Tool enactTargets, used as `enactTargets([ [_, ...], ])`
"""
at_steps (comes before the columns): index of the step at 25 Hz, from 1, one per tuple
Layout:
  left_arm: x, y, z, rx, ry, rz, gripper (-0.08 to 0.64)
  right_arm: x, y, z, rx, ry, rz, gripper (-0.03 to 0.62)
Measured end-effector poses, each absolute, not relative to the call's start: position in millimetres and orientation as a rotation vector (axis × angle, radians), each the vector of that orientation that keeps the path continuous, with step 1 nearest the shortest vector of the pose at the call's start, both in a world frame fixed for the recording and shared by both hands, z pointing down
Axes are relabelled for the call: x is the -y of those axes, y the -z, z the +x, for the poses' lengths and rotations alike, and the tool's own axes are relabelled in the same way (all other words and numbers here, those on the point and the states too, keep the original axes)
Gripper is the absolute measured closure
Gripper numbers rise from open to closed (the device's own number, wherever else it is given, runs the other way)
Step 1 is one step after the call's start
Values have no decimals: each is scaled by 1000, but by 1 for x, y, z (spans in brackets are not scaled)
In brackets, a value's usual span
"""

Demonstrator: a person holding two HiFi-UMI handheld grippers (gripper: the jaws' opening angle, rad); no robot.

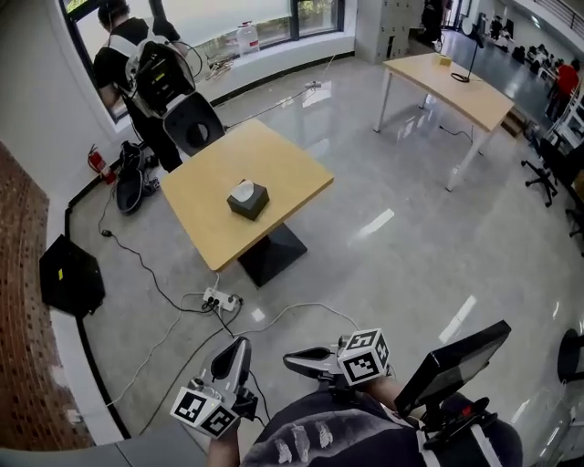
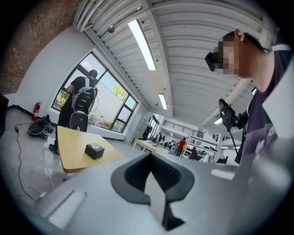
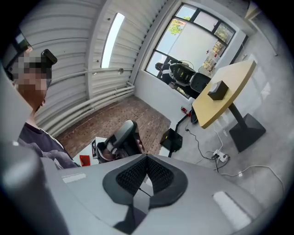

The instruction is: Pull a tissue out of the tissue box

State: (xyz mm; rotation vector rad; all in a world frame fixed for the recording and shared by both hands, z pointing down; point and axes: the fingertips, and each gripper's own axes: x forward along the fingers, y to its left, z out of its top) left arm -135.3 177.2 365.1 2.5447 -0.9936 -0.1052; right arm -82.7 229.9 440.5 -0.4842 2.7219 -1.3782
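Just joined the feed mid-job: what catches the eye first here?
A dark tissue box sits alone on the square wooden table mid-room, a white tissue poking from its top. A person with a backpack stands at the window behind the table. The left gripper and right gripper are held low by the wearer, jaws together and empty, far from the box.

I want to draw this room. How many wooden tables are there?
2. The near table in the middle carries the tissue box; the far table stands at the upper right. More may be hidden in the crowded back corner.
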Motion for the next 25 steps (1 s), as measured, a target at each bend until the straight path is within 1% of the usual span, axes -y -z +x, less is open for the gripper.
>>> enactTargets([
  [4, -143, -375, -113, 1020, 69, 2545, 558, -202, -456, -54, -2699, 1401, -476, 597],
  [8, -113, -364, -78, 994, 81, 2571, 558, -176, -446, -14, -2717, 1361, -517, 596],
  [13, -105, -347, -64, 1024, 72, 2584, 558, -163, -427, 12, -2734, 1346, -519, 596],
  [16, -108, -337, -61, 1073, 73, 2566, 558, -163, -411, 15, -2757, 1315, -478, 597],
  [19, -93, -337, -67, 1113, 73, 2558, 558, -146, -412, 12, -2764, 1290, -472, 595],
  [25, -74, -343, -99, 1203, 99, 2516, 558, -126, -424, -10, -2819, 1305, -412, 597],
])
